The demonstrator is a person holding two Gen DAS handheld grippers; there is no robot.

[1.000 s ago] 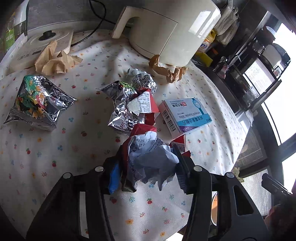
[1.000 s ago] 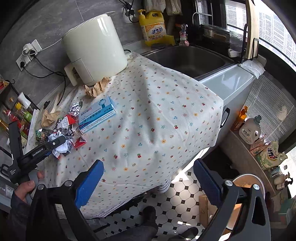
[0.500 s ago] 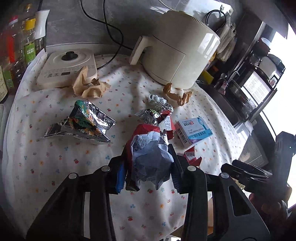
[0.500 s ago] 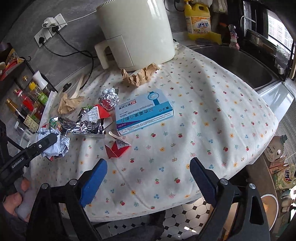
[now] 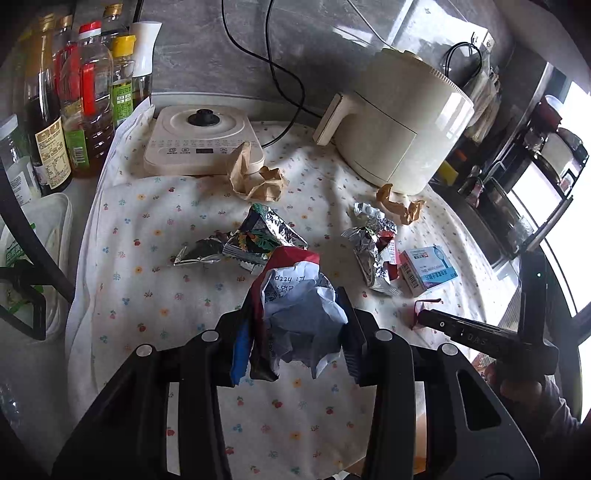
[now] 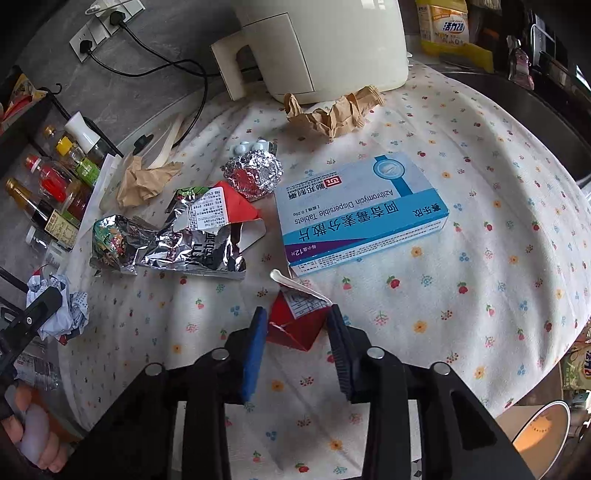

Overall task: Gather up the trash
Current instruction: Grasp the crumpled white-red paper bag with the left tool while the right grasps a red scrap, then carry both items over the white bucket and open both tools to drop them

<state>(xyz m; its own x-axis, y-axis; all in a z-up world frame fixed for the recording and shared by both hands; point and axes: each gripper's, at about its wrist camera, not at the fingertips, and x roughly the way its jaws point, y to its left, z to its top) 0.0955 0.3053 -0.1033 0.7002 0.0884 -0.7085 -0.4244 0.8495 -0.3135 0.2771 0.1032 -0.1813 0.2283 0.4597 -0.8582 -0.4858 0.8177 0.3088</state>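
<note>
Right wrist view: the right gripper (image 6: pixel 295 325) has just been closing, and its jaws now stand narrow around a small red carton scrap (image 6: pixel 295 325) on the cloth; the right pad touches the scrap, but whether the blue left pad presses it I cannot tell. The left gripper (image 5: pixel 295 325) grips a wad of crumpled white paper and red wrapper (image 5: pixel 299 306), held above the near part of the table.

Counted, the loose trash on the table: two crumpled brown paper pieces, one (image 6: pixel 332 114) at the foot of the air fryer (image 6: pixel 317 44) and one (image 6: pixel 144 177) at the far left; two opened foil snack bags, one with a red flap and white label (image 6: pixel 207 236) and one printed green and orange (image 5: pixel 262 236); one foil ball (image 6: pixel 255 173); one blister strip of pills (image 6: pixel 251 146) just beyond it; one blue and white medicine box (image 6: pixel 362 210) lying flat to the right of the foil.

The surface is a white tablecloth (image 6: pixel 480 184) with small flowers and cherries, draped over a counter against a grey wall. A cream induction hob (image 5: pixel 203 144) sits far left, several sauce bottles (image 5: pixel 74 103) stand beside it, and two wall sockets (image 6: pixel 107 26) carry black plugs. A yellow detergent jug (image 6: pixel 447 26) stands far right.

The box reads "Azithromycin Dispersible Tablets". The wad shows "http:".
</note>
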